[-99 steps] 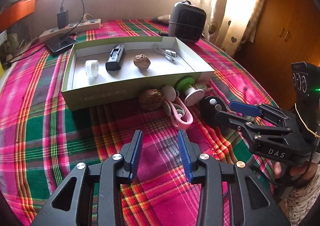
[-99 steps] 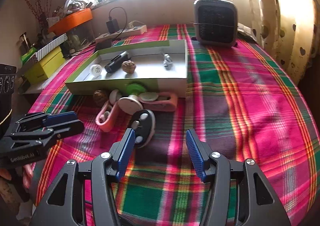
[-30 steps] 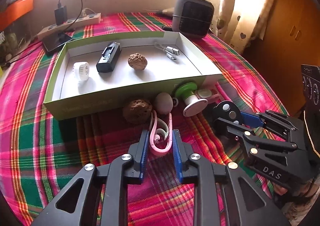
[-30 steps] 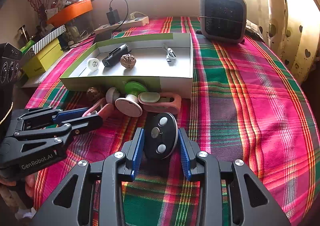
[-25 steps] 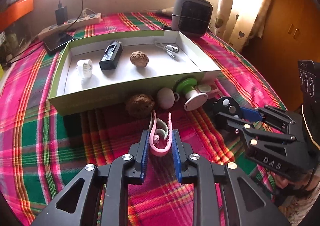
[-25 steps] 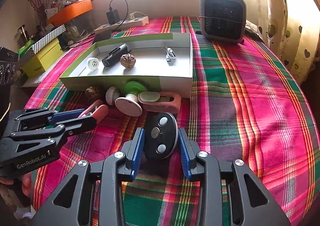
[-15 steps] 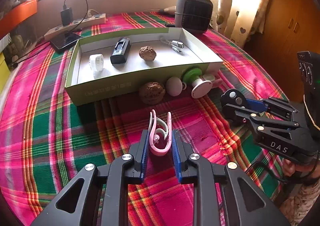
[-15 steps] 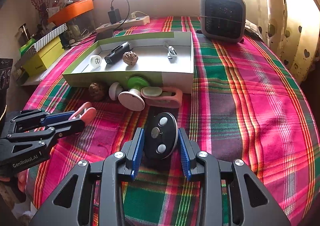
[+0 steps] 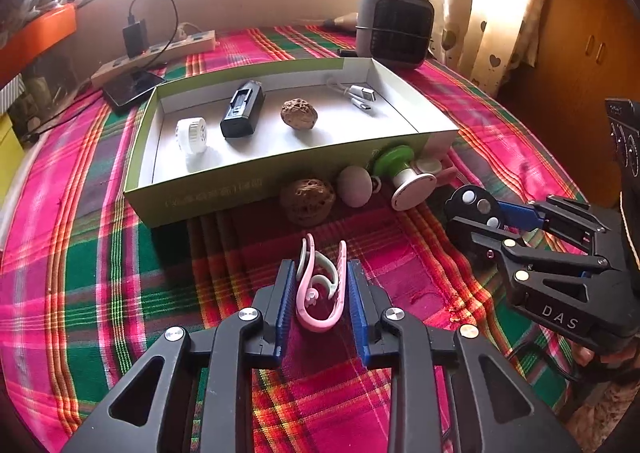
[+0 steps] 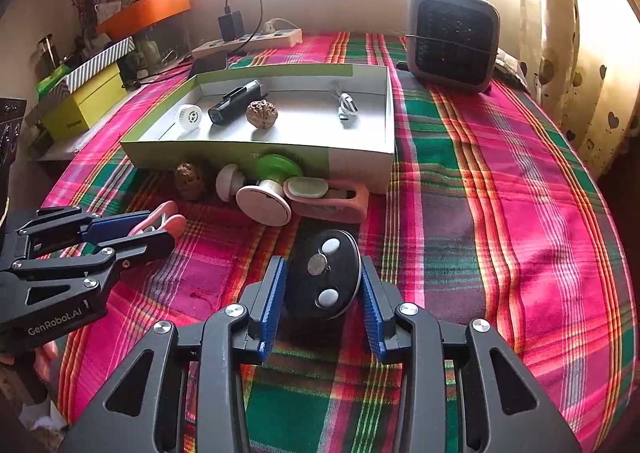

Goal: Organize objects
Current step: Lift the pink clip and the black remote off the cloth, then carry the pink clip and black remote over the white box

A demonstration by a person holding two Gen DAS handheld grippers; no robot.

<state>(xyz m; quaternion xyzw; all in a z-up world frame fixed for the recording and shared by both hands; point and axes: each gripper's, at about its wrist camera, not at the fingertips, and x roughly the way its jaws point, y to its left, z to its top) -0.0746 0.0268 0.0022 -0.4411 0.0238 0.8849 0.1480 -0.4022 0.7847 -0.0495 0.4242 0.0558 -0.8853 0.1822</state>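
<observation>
My left gripper point(image 9: 320, 285) is shut on a pink clip point(image 9: 320, 293) and holds it above the plaid cloth, in front of the green-sided box point(image 9: 208, 193). My right gripper point(image 10: 323, 285) is shut on a black round remote point(image 10: 322, 279) with three buttons, to the right of the left gripper point(image 10: 160, 229). The box point(image 10: 360, 165) holds a white cap point(image 9: 192, 135), a black device point(image 9: 242, 113), a walnut point(image 9: 299, 113) and a cable plug point(image 9: 358, 96). The right gripper with the remote point(image 9: 476, 209) also shows at the right of the left wrist view.
Against the box front lie a walnut point(image 9: 307, 200), a grey egg-shaped piece point(image 9: 354, 191), a green-and-white spool point(image 9: 404, 177) and a pink case point(image 10: 332, 199). A grey heater point(image 10: 454, 49) stands behind the box. A power strip point(image 9: 160, 53) and phone point(image 9: 132, 87) lie at the back left.
Both grippers closed on their objects, then lifted and drew back from the box with the clip and the remote held. The items by the box stayed put.
</observation>
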